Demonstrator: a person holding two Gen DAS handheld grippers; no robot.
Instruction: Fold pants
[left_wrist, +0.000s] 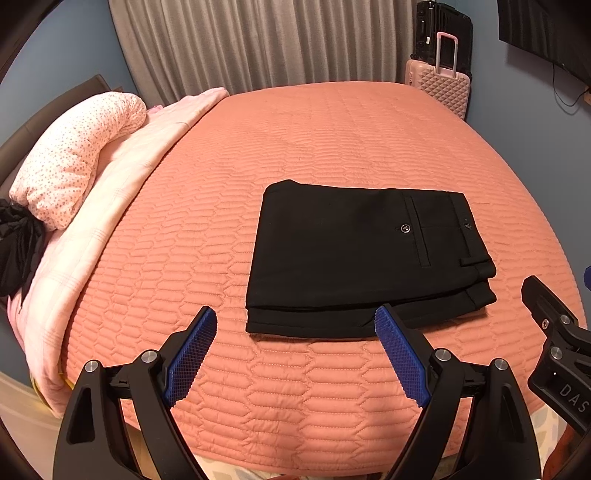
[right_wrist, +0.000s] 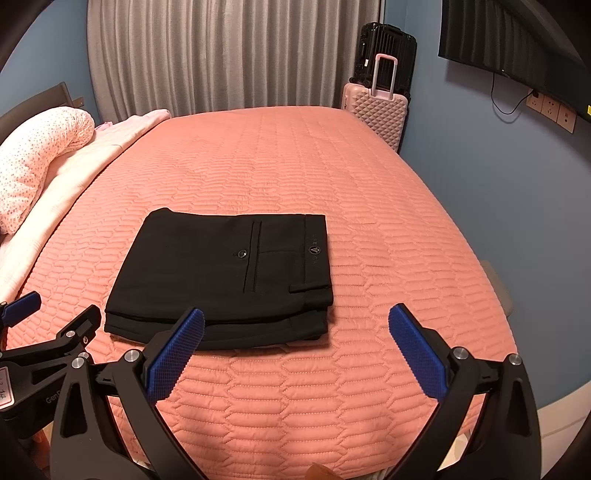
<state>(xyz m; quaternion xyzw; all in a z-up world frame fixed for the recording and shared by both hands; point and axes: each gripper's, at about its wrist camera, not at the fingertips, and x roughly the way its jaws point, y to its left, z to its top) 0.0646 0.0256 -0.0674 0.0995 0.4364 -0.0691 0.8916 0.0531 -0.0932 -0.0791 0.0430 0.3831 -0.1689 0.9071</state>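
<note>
The black trousers (left_wrist: 369, 258) lie folded into a compact, squarish stack on the coral quilted bed (left_wrist: 295, 147), waistband and buttoned back pocket uppermost, the layered edges showing along the side nearest the cameras. Stacked this neatly and lying free, they look to me like a finished fold rather than one in progress: nothing pins them, and no leg trails out. Taking the trousers as the landmark, the left gripper (left_wrist: 295, 325) hovers just short of their near edge, toward their fold-side end, and the right gripper (right_wrist: 295, 325) hovers just short of the same edge, toward the waistband end. Both sets of jaws stand wide apart with nothing between the blue pads, and neither touches the cloth, which fits hands that have let go or are only checking the result. Both grippers tilt downward toward the bed, side by side and close enough that each shows at the edge of the other's view. Beyond the trousers, well apart, a dotted pink pillow (left_wrist: 74, 158) rests by the headboard and a pink suitcase (right_wrist: 376, 107) stands past the bed's far corner.
</note>
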